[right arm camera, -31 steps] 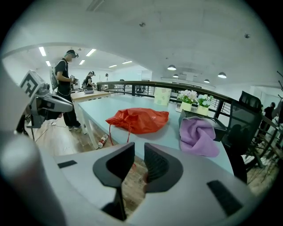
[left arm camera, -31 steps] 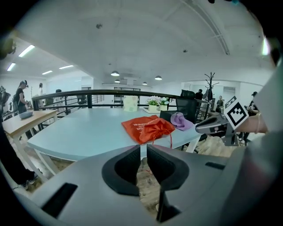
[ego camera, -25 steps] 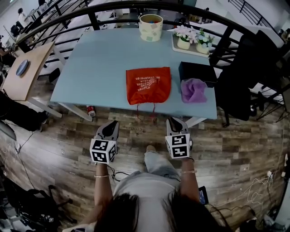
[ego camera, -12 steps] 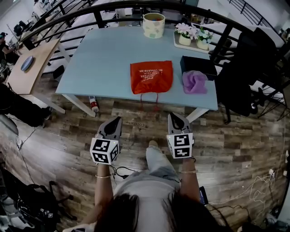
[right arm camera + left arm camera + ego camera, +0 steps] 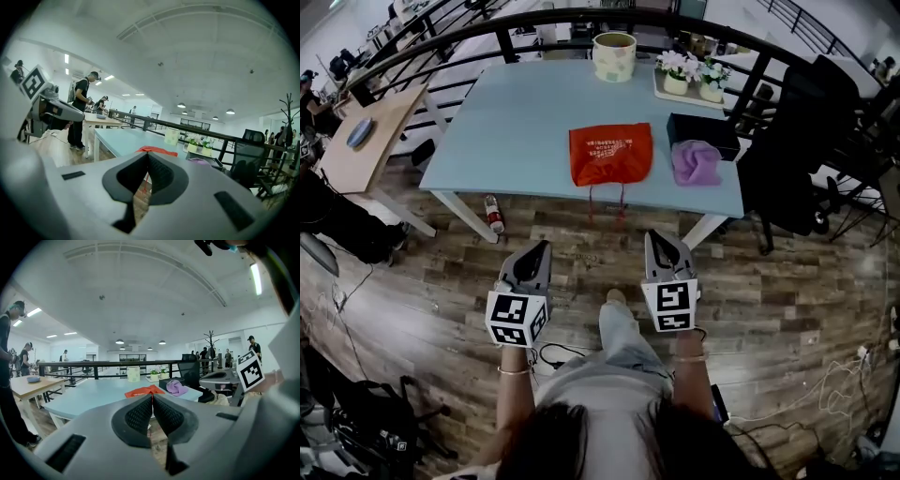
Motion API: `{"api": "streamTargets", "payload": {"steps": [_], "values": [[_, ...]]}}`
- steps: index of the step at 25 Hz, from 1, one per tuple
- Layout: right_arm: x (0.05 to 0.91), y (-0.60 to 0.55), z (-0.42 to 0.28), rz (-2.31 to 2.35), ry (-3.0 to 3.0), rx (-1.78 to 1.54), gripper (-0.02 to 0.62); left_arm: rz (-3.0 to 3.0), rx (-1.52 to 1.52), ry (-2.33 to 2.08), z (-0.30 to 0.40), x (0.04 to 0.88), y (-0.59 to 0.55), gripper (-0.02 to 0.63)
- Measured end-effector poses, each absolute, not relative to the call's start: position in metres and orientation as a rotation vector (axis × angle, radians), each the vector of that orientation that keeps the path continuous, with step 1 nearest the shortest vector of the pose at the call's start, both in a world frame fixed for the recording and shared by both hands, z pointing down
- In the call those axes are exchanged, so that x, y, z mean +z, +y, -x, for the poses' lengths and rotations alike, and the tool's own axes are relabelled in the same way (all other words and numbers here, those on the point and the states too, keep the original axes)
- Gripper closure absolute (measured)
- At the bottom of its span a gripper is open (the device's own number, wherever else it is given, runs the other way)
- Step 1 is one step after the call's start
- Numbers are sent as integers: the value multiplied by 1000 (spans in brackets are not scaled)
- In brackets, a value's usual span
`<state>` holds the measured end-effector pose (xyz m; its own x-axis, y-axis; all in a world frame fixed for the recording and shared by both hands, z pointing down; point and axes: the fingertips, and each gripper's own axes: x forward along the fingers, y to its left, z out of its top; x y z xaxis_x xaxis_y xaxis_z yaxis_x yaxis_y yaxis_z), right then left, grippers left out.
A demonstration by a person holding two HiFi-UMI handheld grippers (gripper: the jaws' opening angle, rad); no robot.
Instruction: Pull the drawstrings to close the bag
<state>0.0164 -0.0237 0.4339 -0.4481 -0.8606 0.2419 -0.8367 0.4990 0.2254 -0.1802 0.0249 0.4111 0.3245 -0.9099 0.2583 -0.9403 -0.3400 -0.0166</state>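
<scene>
Orange bag (image 5: 610,154) lies flat at the front edge of the blue table (image 5: 516,122), drawstrings (image 5: 606,199) dangling over it (purple cloth (image 5: 697,161) just beside). The left gripper (image 5: 540,247) and right gripper (image 5: 655,236) are both pinched together on nothing, over the wood floor (image 5: 759,309), well apart from the bag

Bright, even indoor light comes from round ceiling lamps (image 5: 121,341) far off and a strip light (image 5: 256,278) at upper right, and the white ceiling spreads it. The pale counter (image 5: 525,122) is evenly lit. The wood floor (image 5: 422,272) darkens toward the head view's edges. All views are wide-angle, so the rail (image 5: 581,13) bows and the corners go black. The left tool (image 5: 152,398) and right tool (image 5: 147,157), near their lenses, look soft.
</scene>
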Motion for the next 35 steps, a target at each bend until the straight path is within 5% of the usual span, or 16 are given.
{"api": "streamTargets", "payload": {"steps": [35], "values": [[346,103,-32,-1471,-2592,-216,571,-2576,248,-1759,119,355,151,586]]}}
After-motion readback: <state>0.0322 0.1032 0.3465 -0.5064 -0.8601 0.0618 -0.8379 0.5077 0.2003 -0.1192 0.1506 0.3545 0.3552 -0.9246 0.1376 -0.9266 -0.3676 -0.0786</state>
